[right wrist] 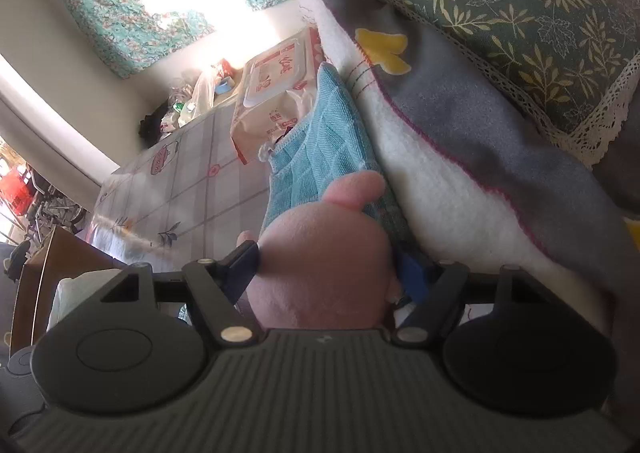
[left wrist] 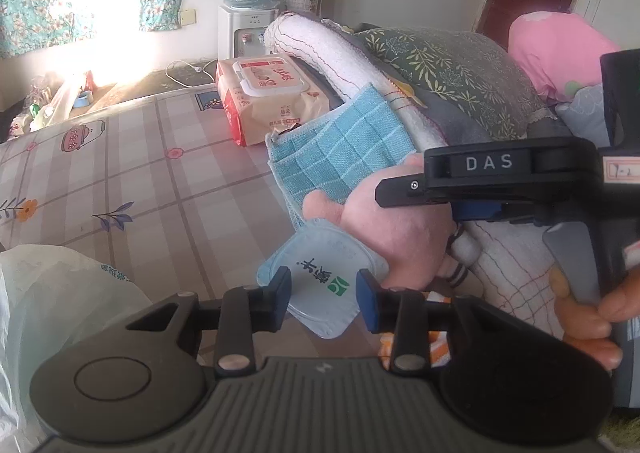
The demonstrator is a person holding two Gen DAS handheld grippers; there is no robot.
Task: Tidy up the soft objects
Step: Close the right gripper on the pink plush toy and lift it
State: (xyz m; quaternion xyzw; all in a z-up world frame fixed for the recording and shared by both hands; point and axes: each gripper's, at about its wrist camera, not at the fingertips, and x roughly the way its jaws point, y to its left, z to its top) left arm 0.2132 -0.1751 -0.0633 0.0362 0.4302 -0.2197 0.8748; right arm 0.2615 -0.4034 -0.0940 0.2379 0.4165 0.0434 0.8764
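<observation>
- Writing: "DAS" in white on the right gripper (left wrist: 394, 189) at the right of the left wrist view; green characters on a pale blue sachet (left wrist: 320, 281) at lower centre.
- Left gripper (left wrist: 325, 299): jaws partly apart astride the sachet; contact unclear.
- Right gripper (right wrist: 326, 273): jaws clamped on a pink plush toy (right wrist: 324, 265), lower centre, over the checked blue cloth (right wrist: 320, 157).
- Wet-wipes pack (left wrist: 272, 101), red print unreadable, on the patterned tablecloth (left wrist: 140, 173).

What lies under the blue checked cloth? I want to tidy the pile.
The blue checked cloth leans on a white blanket, its lower edge on the patterned tablecloth. Whatever lies beneath is covered; a pink plush toy hides its near end.
</observation>
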